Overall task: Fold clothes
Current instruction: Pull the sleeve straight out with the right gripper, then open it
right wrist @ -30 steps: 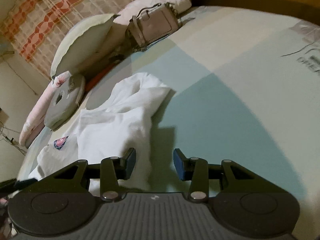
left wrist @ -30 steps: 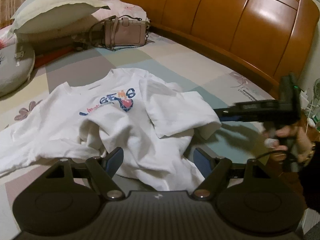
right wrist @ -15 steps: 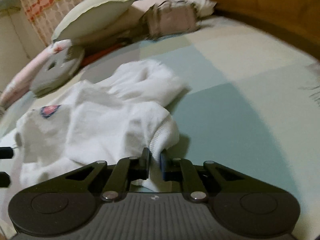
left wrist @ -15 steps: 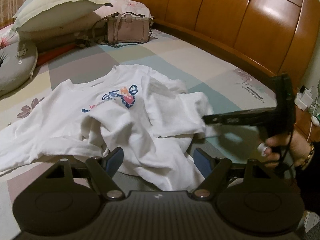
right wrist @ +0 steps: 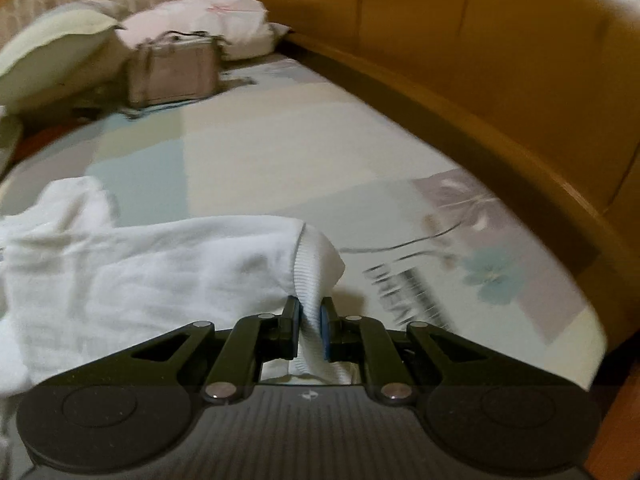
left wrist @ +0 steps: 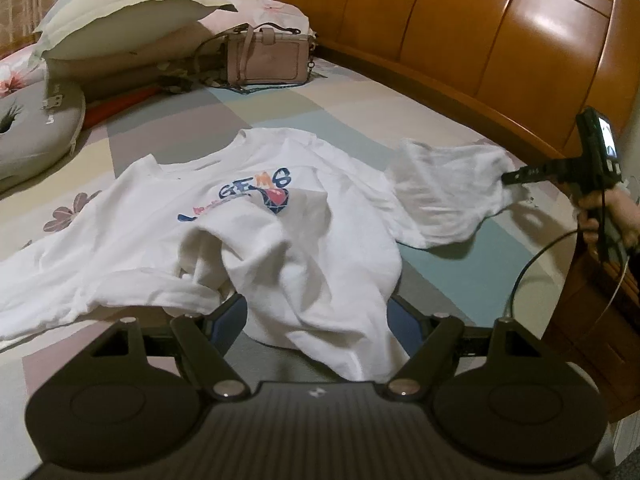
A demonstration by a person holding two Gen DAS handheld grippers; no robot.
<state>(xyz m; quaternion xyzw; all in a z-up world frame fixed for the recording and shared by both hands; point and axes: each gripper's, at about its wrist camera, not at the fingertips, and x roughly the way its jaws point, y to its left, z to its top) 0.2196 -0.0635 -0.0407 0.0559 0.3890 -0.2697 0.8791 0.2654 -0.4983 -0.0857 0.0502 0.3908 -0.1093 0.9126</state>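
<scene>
White T-shirt (left wrist: 248, 240) lies crumpled mid-bed (left wrist: 360, 120). Right tongs (right wrist: 310, 320) pinch its ribbed sleeve cuff (right wrist: 316, 264), stretched toward 3 o'clock; thin bite may slip. Left tongs (left wrist: 316, 316) wide, empty, straddling the hem; bunched body could drag.

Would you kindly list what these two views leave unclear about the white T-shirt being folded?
- White printed T-shirt, left wrist view: a bunched fold covers part of the blue lettering.
- Its hem: hidden behind the open left gripper.
- Ribbed sleeve cuff, right wrist view: motion-blurred, its end hidden inside the shut right gripper.
</scene>
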